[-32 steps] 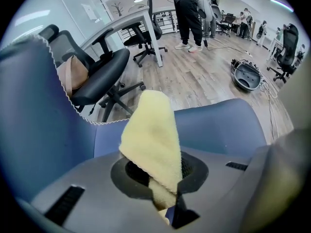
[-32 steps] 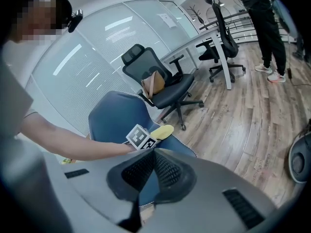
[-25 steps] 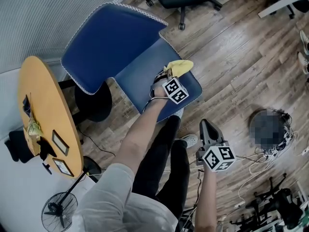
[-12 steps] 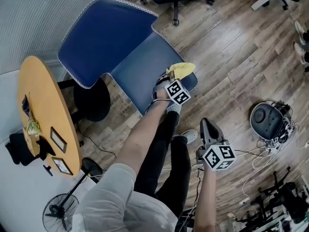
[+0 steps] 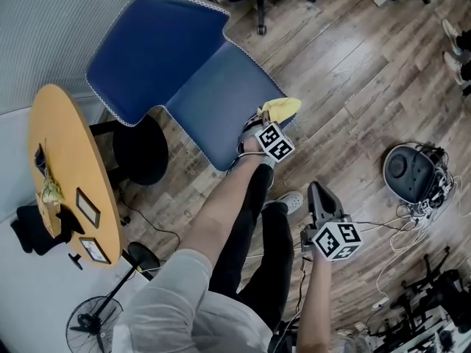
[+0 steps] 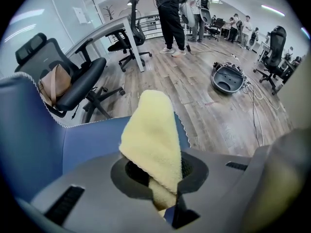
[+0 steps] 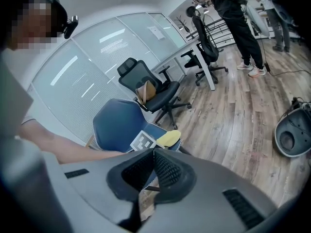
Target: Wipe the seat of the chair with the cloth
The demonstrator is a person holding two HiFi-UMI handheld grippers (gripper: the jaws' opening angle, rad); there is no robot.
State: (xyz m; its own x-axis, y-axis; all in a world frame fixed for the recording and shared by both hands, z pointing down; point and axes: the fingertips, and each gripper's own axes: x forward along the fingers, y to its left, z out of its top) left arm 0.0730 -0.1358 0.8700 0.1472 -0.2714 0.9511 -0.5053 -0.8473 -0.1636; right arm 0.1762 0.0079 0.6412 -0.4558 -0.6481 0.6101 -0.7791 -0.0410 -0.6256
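A: Your left gripper (image 5: 263,122) has its fingers closed tight on the yellow cloth (image 5: 282,108). The cloth stands out of them at the front corner of the blue chair seat (image 5: 213,109), on the side away from the round wooden counter (image 5: 70,175).

B: I agree. You are in the wiping step itself, I think, with the cloth at the very edge of the seat. Most of the seat lies bare between the cloth and the backrest (image 5: 151,50). I cannot tell if the cloth really presses on the seat.

A: And your right gripper (image 5: 318,195)?

B: Its fingers are together and nothing is between them. It hangs over the wooden floor (image 5: 353,87), well apart from the chair, so it takes no part now.

A: What does the next move call for, then?

B: In my judgement, you bring the cloth back across the seat toward the backrest, flat and with light pressure. Do not loosen the fingers, because only a small part of the cloth sits between them. At this corner the cloth can easily slide off the seat.
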